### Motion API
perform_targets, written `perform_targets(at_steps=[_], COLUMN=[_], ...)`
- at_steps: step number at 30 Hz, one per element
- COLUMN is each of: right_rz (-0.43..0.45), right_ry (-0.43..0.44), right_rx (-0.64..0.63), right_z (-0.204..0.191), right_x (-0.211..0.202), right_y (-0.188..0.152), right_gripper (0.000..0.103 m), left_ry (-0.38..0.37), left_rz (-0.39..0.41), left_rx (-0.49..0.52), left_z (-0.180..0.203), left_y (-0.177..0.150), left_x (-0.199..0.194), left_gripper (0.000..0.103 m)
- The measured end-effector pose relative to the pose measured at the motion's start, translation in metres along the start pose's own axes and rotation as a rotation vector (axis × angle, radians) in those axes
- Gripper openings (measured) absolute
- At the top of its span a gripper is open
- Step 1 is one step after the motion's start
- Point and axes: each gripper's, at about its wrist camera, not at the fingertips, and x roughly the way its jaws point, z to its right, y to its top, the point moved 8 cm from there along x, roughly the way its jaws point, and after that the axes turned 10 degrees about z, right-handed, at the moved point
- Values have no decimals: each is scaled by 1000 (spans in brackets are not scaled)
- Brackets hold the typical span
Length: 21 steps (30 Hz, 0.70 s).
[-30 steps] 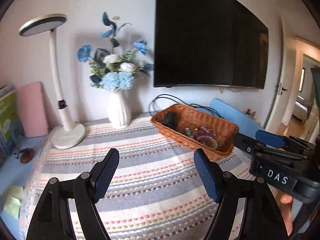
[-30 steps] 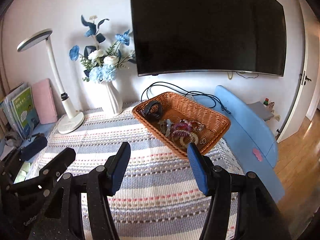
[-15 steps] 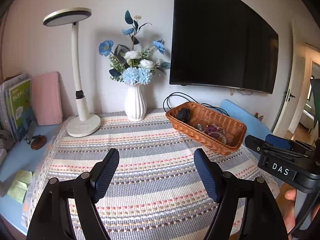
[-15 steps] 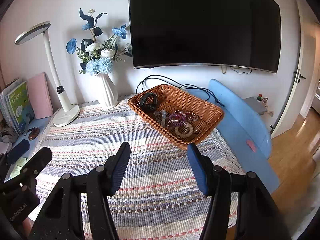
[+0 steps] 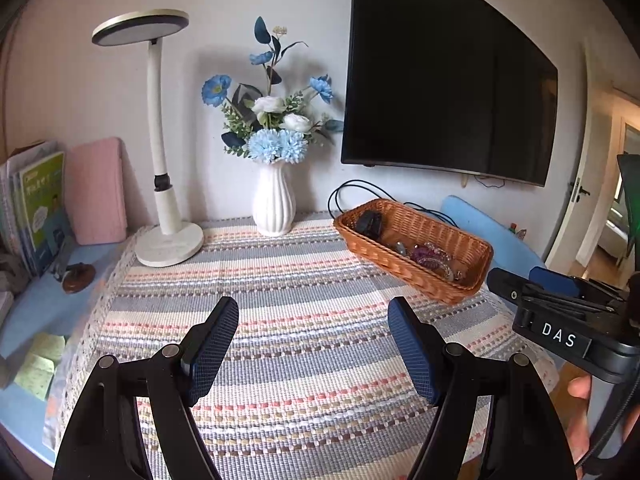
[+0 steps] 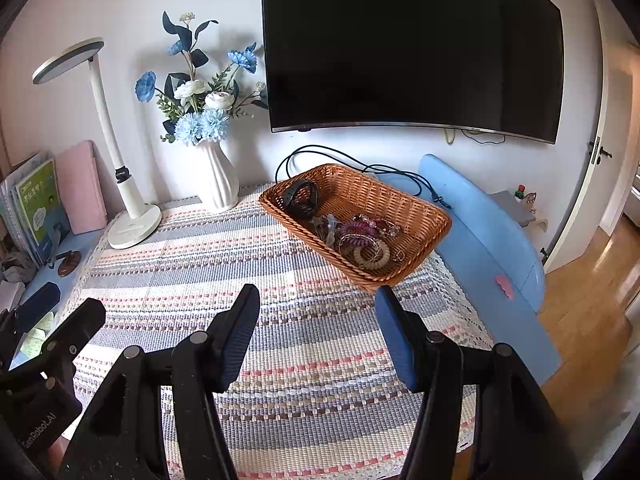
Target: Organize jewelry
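1. The left gripper (image 5: 312,344) and the right gripper (image 6: 318,334) both hung above the striped cloth (image 6: 224,264), jaws spread wide, nothing held.
2. The jewelry (image 6: 366,240) lay heaped in the wicker basket (image 6: 436,216) at about one o'clock from the right gripper, with a black band (image 6: 302,198) at the far end.
3. Risk, as I judged it: the pieces looked tangled, so pinching one could drag others out or tip the light basket.

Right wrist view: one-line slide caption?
Open right gripper above striped cloth, facing wicker basket of jewelry.
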Motion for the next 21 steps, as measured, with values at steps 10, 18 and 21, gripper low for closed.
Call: perform_targets(at_steps=[10,18,21], right_rz=[-37,-38,-38], right_ry=[1,4,6], right_rx=[-16,-31,-33], right_z=[-4,-11,-12], right_x=[7,6,6], right_y=[-8,-9,-9], right_gripper=[62,62,62], left_ry=[17,9,13], left_rz=[-4,-11,-12], left_rx=[1,22,19], left_z=[-7,-2,-6], left_y=[-2,-4,-4], left_x=[1,0,1], left_gripper=[78,78,78])
